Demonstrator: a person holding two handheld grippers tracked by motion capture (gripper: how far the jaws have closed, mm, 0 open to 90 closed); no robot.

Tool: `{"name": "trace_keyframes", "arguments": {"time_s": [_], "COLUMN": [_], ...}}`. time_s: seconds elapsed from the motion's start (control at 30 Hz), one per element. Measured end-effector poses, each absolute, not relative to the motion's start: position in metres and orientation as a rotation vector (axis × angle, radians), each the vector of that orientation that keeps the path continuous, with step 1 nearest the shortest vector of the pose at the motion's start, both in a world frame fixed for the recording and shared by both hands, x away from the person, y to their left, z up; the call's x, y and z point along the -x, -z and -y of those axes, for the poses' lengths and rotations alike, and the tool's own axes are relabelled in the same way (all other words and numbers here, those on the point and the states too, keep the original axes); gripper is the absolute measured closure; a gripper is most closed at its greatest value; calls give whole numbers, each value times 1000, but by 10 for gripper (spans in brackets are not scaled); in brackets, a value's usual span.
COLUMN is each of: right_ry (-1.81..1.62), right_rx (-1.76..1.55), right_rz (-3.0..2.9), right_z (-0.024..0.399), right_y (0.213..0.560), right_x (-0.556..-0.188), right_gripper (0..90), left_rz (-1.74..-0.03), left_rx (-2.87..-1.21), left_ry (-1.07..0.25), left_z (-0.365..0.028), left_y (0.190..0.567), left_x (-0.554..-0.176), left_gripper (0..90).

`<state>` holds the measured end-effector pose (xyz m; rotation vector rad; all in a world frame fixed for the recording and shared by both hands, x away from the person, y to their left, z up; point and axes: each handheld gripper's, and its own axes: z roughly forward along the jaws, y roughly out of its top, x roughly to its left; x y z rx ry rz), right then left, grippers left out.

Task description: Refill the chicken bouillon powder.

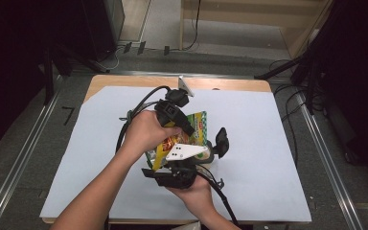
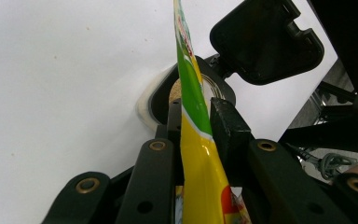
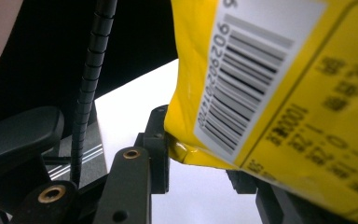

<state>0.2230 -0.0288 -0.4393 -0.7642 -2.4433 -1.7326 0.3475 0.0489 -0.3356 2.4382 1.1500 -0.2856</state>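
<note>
A yellow and green packet [image 1: 199, 125] is held upright over the middle of the white sheet, between both grippers. My left gripper [image 1: 188, 129] comes from above. In the left gripper view its jaws [image 2: 198, 114] are shut on the packet [image 2: 200, 158], seen edge-on. Right beneath stands a small jar [image 2: 161, 95] with brownish powder inside, its black flip lid [image 2: 265, 39] swung open. My right gripper [image 1: 170, 160] reaches in from below. Its jaws [image 3: 200, 158] are shut on the packet's lower corner [image 3: 261, 93], beside the barcode. In the high view the lid [image 1: 221, 141] stands up right of the packet.
A white sheet [image 1: 268, 158] covers the wooden table [image 1: 124, 80]. Black cables trail from both grippers across the sheet. Dark stands and metal rails flank the table on both sides, and floor shows beyond its far edge.
</note>
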Motion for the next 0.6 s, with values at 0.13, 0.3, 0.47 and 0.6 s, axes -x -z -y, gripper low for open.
{"name": "trace_keyframes", "arguments": {"time_s": [0.13,0.3,0.47,0.6], "right_ry": [1734,1733,1735,1739], "right_rx": [766,766,767,764], "right_rz": [2443,2442,2423,2429], "right_z": [29,29,29,29], "right_y": [440,440,441,442], "right_x": [-223,-223,-224,-223], "right_gripper": [666,667,670,671], "left_rz": [-1155,-1154,-1151,-1151], "left_rx": [-2451,-2452,-2455,-2454], "left_ry": [278,281,281,279], "left_z": [-47,-47,-47,-47], "left_y": [336,336,336,336], "left_x": [-348,-348,-348,-347], "left_gripper": [787,787,786,786]}}
